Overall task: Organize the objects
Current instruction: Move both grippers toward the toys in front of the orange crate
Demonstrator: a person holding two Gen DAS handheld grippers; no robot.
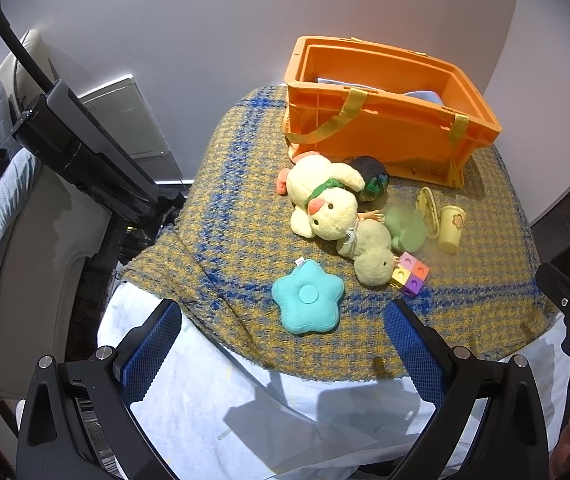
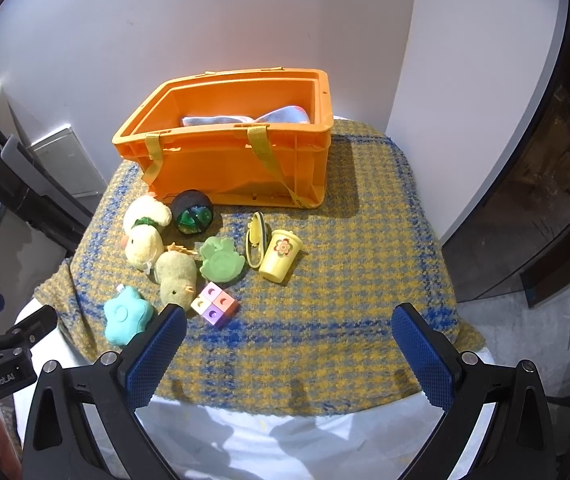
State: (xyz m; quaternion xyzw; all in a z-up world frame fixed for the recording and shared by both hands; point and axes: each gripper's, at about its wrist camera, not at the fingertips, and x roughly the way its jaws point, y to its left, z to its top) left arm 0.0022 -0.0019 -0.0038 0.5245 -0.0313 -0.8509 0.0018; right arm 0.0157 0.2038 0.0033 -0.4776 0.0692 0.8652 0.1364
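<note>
An orange crate with yellow straps stands at the back of a plaid-covered table, a blue cloth inside. In front lie a yellow plush chick, an olive plush chick, a teal star cushion, a pastel cube block, a green frog toy, a yellow cup, a yellow clip and a dark ball. My left gripper is open and empty just short of the star. My right gripper is open and empty over the front of the table.
The plaid blanket covers a white-sheeted table. A dark stand and a sofa are on the left. A white wall is behind the crate. A dark cabinet stands at the right.
</note>
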